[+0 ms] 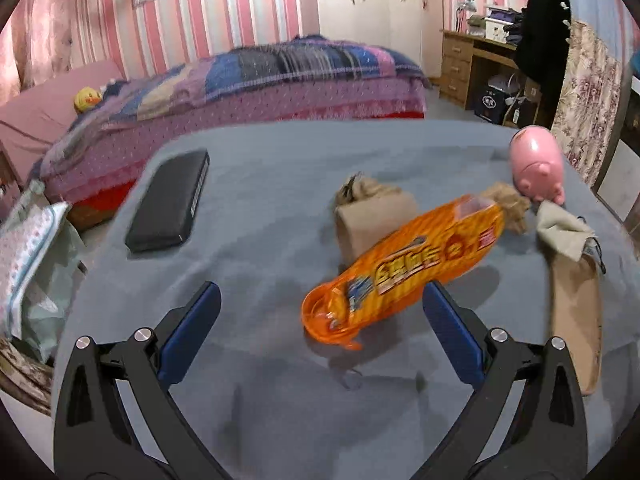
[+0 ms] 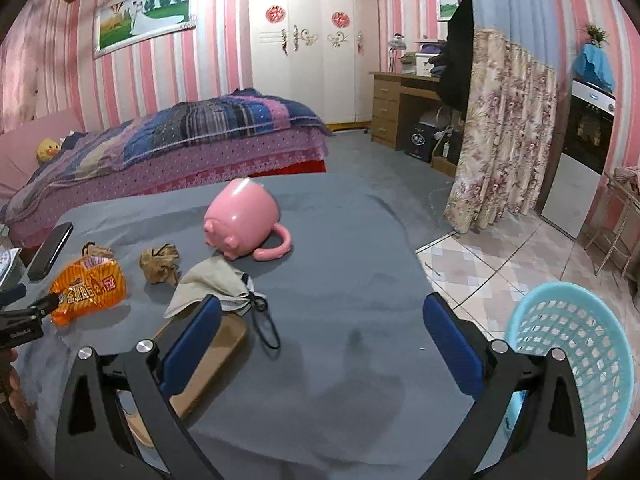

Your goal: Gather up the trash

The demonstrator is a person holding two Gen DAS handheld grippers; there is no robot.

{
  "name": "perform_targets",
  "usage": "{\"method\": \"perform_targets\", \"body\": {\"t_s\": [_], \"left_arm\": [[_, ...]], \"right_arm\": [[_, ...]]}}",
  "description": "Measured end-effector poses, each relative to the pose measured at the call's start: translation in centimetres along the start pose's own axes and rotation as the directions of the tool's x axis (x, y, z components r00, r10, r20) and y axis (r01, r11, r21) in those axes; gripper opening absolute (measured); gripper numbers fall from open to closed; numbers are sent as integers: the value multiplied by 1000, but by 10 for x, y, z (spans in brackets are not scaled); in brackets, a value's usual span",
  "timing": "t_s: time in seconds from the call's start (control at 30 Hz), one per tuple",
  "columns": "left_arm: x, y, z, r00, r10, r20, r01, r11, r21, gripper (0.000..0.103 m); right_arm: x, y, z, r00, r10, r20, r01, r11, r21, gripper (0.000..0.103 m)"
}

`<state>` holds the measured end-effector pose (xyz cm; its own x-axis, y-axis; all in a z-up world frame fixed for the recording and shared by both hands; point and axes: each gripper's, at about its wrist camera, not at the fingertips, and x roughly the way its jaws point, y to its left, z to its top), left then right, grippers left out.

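Observation:
An orange snack wrapper (image 1: pixel 400 268) lies on the grey table cloth (image 1: pixel 260 208), just ahead of my open left gripper (image 1: pixel 320 308) and nearer its right finger. It also shows in the right wrist view (image 2: pixel 90 286). Crumpled brown paper (image 1: pixel 510 204) lies beyond it; another brown wad (image 1: pixel 360 188) sits behind a tan card. In the right wrist view the paper wad (image 2: pixel 160 264) lies far left of my open, empty right gripper (image 2: pixel 322 320). A light blue mesh basket (image 2: pixel 580 364) stands on the floor at the right.
A pink pig mug (image 2: pixel 244 220) lies on its side at the table's far edge. A grey cloth with black cord (image 2: pixel 216 284) and a wooden board (image 2: pixel 208 356) lie nearby. A black case (image 1: pixel 168 204) sits at the left. Bed, wardrobe and desk stand behind.

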<state>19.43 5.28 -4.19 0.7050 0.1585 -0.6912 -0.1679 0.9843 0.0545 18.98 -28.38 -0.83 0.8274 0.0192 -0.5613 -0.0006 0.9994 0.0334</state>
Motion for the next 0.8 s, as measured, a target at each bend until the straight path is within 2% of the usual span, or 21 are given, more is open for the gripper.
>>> {"method": "perform_targets", "body": {"t_s": [0.17,0.27,0.37,0.43,0.5,0.57,0.73,0.8], "left_arm": [[21,9,-3,999,-24,-30,23,999,-37,97],[24,8,0,997,-71,-30,69,997,-44,89],[25,1,0,993,-111,-28,110,994,-15,74],[27,-6,-2,990,-133,-41,133,991,11,51],[26,-10,-4,993,-114,-28,115,993,28,46],[23,-9,-6,989,-145,-16,145,989,23,31],[12,-6,-9,987,-157,46,157,988,8,19],[7,-6,-9,984,-160,71,160,987,10,17]], "right_arm": [[12,8,-4,1000,-3,-28,2,1000,-23,98],[18,10,-6,999,-3,-39,2,1000,-30,98],[25,14,-8,999,1,-51,-2,999,-32,98],[30,18,-9,998,9,-58,-11,999,-31,98],[35,21,-10,997,22,-68,-24,999,-33,98],[42,26,-11,997,24,-75,-28,999,-40,98],[58,36,-10,995,53,-85,-56,998,-27,98],[64,38,-8,994,54,-93,-56,998,-20,98]]}}
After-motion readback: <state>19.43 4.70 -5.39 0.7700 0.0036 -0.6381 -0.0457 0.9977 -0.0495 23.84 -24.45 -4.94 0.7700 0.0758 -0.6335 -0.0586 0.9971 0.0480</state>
